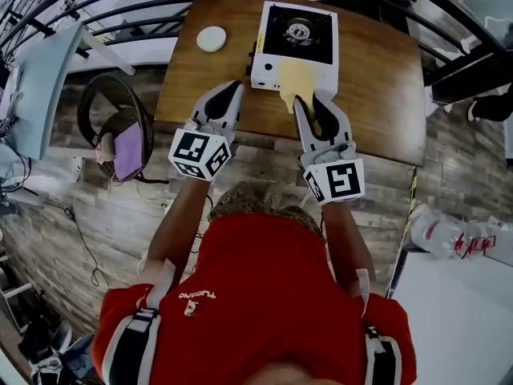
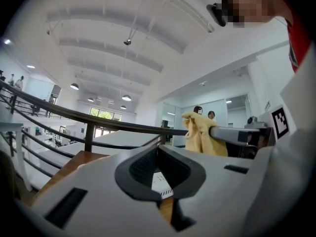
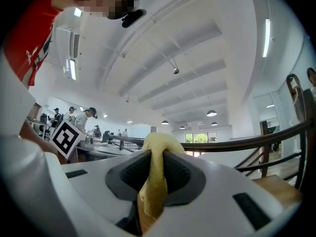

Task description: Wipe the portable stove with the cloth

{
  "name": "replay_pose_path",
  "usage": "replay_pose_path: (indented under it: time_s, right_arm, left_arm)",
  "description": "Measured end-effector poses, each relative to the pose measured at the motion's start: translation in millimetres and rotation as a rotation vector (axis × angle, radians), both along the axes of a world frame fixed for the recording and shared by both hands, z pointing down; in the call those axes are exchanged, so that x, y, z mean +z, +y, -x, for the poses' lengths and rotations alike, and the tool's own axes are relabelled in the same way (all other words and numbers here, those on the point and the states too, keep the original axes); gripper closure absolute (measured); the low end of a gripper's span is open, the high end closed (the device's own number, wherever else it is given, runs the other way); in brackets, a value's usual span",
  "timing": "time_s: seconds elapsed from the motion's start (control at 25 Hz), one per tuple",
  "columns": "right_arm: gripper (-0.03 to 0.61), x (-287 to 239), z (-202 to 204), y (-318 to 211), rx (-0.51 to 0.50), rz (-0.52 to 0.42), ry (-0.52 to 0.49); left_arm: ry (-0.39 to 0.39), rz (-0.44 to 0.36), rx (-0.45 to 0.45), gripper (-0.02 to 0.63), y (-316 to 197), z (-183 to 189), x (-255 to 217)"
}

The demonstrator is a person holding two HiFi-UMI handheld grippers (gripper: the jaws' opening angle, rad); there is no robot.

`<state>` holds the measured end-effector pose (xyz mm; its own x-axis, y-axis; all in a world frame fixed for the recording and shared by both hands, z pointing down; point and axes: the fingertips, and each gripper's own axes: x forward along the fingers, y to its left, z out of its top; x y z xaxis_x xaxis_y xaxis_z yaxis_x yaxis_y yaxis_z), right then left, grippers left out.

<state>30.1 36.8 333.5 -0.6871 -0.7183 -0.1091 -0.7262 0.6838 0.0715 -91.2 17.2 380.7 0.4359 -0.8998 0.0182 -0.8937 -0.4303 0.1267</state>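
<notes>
A: Clamping tight on a fold of the yellow cloth (image 3: 152, 181) with the right gripper (image 3: 154, 154), a bunch standing up above the tips, the rest hanging below.

B: And the left gripper (image 1: 229, 95)?

A: Shut on nothing, tips pressed together, just beside the near left corner of the portable stove (image 1: 280, 46), apart from the cloth.

B: Cloth against the stove?

A: From the head view, lying across the near white edge. Touching or merely hanging above it, hard to say.

B: Stove itself?

A: Sitting toward the far side of the wooden worktop (image 1: 377, 95), black top and burner ring bare. Off to the left, well apart, a small white round disc (image 1: 212, 38).

B: Step in hand, then?

A: Seemingly bringing the cloth to the stove, with the wiping proper not yet under way, judging by the uncovered black top.

B: Next move?

A: Probably lowering the cloth flat onto the top and sweeping across, with a firm pinch against slipping. Possibly bracing the body with the shut left gripper against sliding. Also minding the burner ring and pan supports, likely snags for a loose fold.
</notes>
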Motion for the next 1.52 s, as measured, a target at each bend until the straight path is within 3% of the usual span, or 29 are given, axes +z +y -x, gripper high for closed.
replay_pose_path:
  time_s: [0.4,0.48,0.96,1.52]
  right_arm:
    - [0.492,46,35,-65,-0.003,0.096,0.070]
    - [0.492,57,43,-76,-0.004,0.122,0.090]
    - [0.492,130,85,-136,0.013,0.383,0.178]
    - [0.492,176,99,-163,0.000,0.591,0.382]
  left_arm:
    - [-0.050,0.203,-0.005,0.598,-73,14,63]
    - [-0.058,0.253,0.007,0.573,-86,16,78]
    - [-0.124,0.523,0.082,0.492,-136,17,158]
    - [-0.136,0.658,0.127,0.480,-148,12,177]
